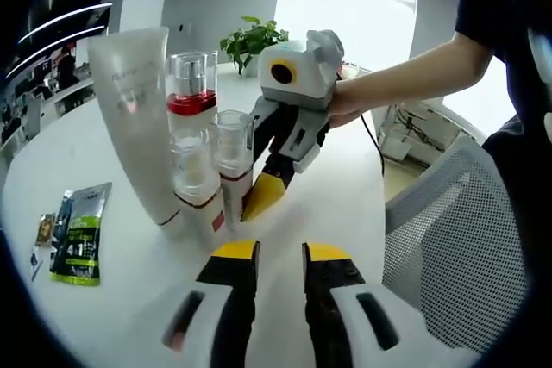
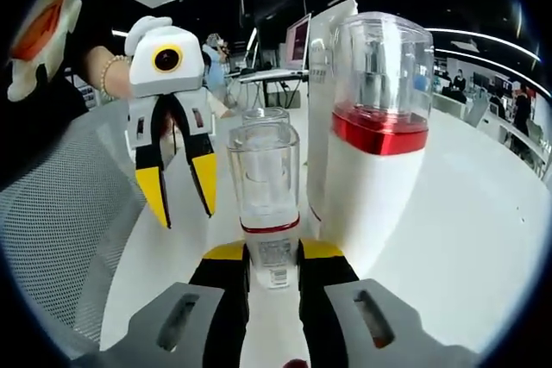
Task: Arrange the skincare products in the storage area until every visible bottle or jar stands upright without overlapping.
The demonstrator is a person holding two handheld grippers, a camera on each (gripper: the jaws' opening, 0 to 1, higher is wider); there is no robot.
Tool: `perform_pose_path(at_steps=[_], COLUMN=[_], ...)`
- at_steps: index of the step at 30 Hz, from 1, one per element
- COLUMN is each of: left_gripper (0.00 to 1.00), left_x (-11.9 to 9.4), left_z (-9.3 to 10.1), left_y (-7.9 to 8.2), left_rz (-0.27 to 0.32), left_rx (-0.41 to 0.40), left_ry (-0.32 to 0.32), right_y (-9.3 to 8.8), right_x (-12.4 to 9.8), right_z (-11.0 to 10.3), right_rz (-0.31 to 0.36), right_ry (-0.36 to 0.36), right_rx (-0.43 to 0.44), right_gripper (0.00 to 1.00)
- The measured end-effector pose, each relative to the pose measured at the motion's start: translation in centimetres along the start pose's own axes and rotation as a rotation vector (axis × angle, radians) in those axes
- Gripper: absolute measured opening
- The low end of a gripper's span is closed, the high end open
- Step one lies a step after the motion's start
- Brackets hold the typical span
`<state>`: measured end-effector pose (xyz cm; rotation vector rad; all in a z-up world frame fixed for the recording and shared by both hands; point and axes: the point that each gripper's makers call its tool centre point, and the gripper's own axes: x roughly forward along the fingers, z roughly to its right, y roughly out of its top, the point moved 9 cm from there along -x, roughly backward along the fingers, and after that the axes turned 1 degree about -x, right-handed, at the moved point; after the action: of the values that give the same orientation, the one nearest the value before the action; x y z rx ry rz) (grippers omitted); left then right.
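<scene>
Bottles were mostly sorted by this point, as far as I could judge. On the round white surface (image 1: 103, 140) a little cluster stood upright: a tall frosted tube (image 1: 138, 118) on its cap, a big pump bottle with a red band (image 1: 191, 84) behind it, and two small clear-capped bottles, one in front (image 1: 193, 174) and one to its right (image 1: 233, 157).

The right gripper (image 2: 273, 256) had its jaws closed around the base of that right-hand small bottle (image 2: 266, 196), so it was gripped low down and standing straight, just beside the red-banded bottle (image 2: 375, 135). In the left gripper view you could see the same gripper (image 1: 263, 191) reaching in with its yellow tips at the bottle's foot.

The left gripper (image 1: 280, 256) hung back near the surface edge, jaws a bit apart with nothing between them; from the other side it looked (image 2: 181, 191) spread open too.

A few flat sachets (image 1: 79, 234) lay off to one side, well apart from the bottles.

My guess: nothing was lying down, so what remained was letting go of that last small bottle and checking nothing crowded its neighbour.
</scene>
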<state>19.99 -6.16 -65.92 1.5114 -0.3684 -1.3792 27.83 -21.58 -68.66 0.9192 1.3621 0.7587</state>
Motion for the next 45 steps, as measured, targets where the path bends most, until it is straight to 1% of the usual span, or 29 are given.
perform_pose_path(at_steps=[6,17,19,23,28,32,37,40,43,45], left_gripper=[0.14,0.13,0.13,0.13,0.14,0.16,0.19,0.24,0.26,0.29], left_x=[0.1,0.2,0.2,0.2,0.1,-0.1,-0.6,-1.0,-1.5,-2.0], left_z=[0.1,0.1,0.1,0.1,0.0,0.0,-0.2,-0.1,-0.1,-0.1], left_y=[-0.1,-0.3,-0.3,-0.3,-0.3,-0.1,0.3,0.4,0.4,0.4], left_rz=[-0.003,-0.009,-0.008,-0.007,-0.008,0.005,0.014,0.018,0.02,0.022], left_rx=[0.002,0.003,0.003,0.001,-0.001,-0.023,-0.036,-0.069,-0.083,-0.091], left_ry=[-0.003,-0.008,-0.008,-0.009,-0.009,-0.01,0.006,0.005,0.017,0.031], right_y=[0.0,-0.1,-0.3,-0.3,-0.5,-0.8,-0.7,-0.8,-0.7,-0.5], right_x=[-0.1,0.0,0.1,0.0,-0.5,-1.2,-1.7,-2.2,-2.7,-3.0], right_z=[0.0,0.2,0.2,0.0,0.1,0.1,-0.5,-1.0,-1.3,-1.6], right_rz=[0.002,-0.001,-0.02,-0.016,-0.027,-0.043,-0.053,-0.056,-0.058,-0.048], right_ry=[-0.009,-0.006,-0.006,-0.01,-0.021,-0.034,-0.063,-0.083,-0.109,-0.134], right_rx=[0.0,0.0,-0.003,0.011,0.025,0.033,0.054,0.063,0.078,0.101], right_gripper=[0.21,0.21,0.22,0.24,0.26,0.29,0.33,0.35,0.4,0.44])
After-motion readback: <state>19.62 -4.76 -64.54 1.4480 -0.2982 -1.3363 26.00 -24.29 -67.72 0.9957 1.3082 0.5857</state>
